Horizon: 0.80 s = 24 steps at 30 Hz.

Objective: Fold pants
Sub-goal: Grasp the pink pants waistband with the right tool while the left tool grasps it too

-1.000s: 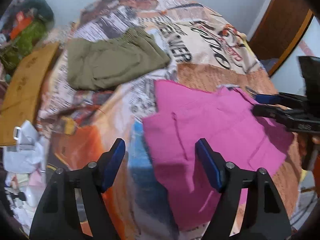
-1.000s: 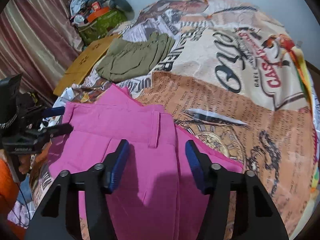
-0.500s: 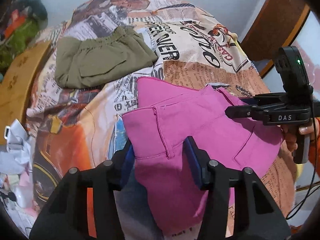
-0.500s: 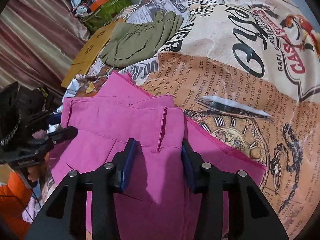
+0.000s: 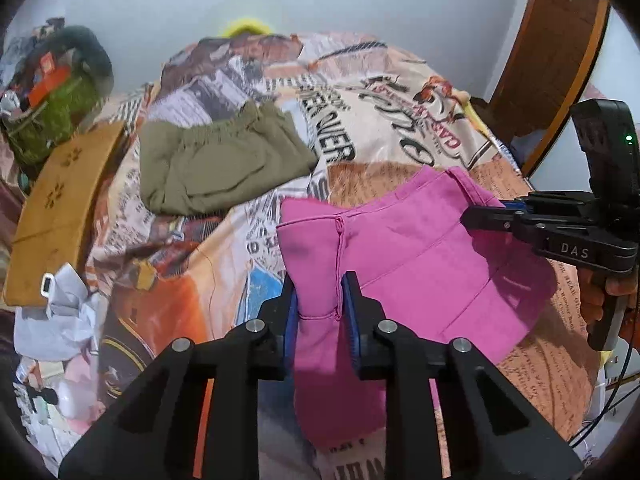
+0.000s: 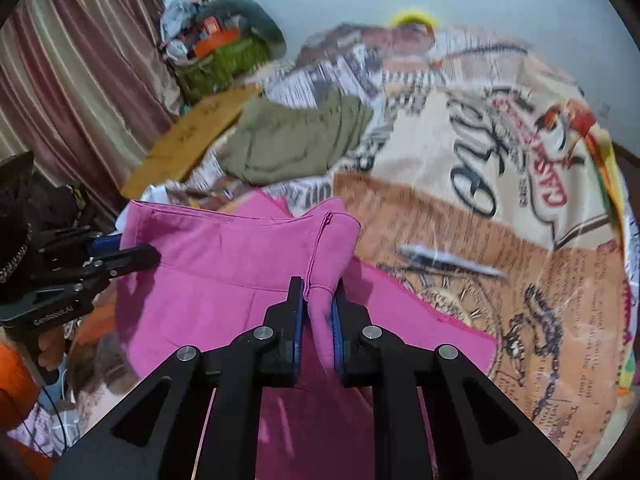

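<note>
The pink pants (image 5: 420, 256) lay on a bed, on a bedspread (image 5: 360, 120) printed with newspaper words and pictures. They were near the front edge of the bed, and part of them was lifted up off the cover.

The left hand-held gripper (image 5: 319, 312) had just been closing. Its blue pads (image 5: 290, 320) pressed on a bunched fold of the pink cloth at one end of the waistband. A belt loop ran up the cloth just above the pads. The cloth rose in a little hump there.

The right hand-held gripper (image 6: 318, 314) had just been closing too. Its pads (image 6: 298, 320) squeezed a thin fold of the same pants at the other end of the waistband. The pink edge curled over in a soft roll above the pads.

In the left camera's view, the right gripper showed at the right side, with fingers (image 5: 592, 300) of a hand wrapped round its handle.

Farther back on the bed lay a pair of green pants (image 5: 216, 172), folded and well apart from the pink ones. A brown board (image 5: 60, 208) with paw prints leaned at the left side of the bed. Behind it sat a pile of stuff (image 5: 52, 92) with green and orange in it. Striped curtains (image 6: 68, 80) hung at the left in the right camera's view.
</note>
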Each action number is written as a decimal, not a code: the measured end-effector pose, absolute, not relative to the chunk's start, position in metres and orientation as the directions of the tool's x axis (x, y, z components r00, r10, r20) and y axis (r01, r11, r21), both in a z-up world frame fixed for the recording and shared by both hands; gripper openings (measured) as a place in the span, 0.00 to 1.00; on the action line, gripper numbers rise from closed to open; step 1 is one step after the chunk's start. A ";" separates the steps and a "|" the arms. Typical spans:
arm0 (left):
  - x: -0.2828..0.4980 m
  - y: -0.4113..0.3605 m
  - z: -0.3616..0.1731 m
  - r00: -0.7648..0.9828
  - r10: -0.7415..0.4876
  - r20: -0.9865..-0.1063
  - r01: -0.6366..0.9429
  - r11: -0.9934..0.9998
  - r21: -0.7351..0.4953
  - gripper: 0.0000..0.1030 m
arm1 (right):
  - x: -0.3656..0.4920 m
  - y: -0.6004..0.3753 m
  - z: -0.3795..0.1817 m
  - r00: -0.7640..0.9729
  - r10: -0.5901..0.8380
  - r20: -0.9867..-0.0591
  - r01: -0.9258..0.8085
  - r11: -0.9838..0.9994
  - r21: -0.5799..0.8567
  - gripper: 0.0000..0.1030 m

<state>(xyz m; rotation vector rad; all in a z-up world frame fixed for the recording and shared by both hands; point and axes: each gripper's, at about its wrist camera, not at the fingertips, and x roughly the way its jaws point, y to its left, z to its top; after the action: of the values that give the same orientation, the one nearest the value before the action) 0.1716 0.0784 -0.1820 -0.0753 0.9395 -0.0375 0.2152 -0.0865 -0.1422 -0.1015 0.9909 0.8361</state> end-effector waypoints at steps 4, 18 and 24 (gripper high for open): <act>0.171 0.072 -0.166 0.614 -0.073 -0.786 0.016 0.997 -0.081 0.20 | 0.206 -0.096 -0.123 0.316 0.603 -0.732 -0.660 0.695 0.287 0.10; 0.214 0.035 -0.148 0.592 -0.160 -0.790 0.140 0.986 -0.095 0.20 | 0.195 -0.153 -0.117 0.396 0.606 -0.690 -0.534 0.763 0.363 0.10; 0.242 0.032 -0.181 0.509 -0.154 -0.847 0.124 0.987 -0.104 0.20 | 0.204 -0.157 -0.145 0.362 0.582 -0.728 -0.486 0.784 0.385 0.10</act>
<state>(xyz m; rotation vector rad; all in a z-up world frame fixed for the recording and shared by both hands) 0.2418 0.0323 -0.1814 -0.0310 1.0236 -0.1675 0.2041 -0.1572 -0.1449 0.1101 0.9830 0.6895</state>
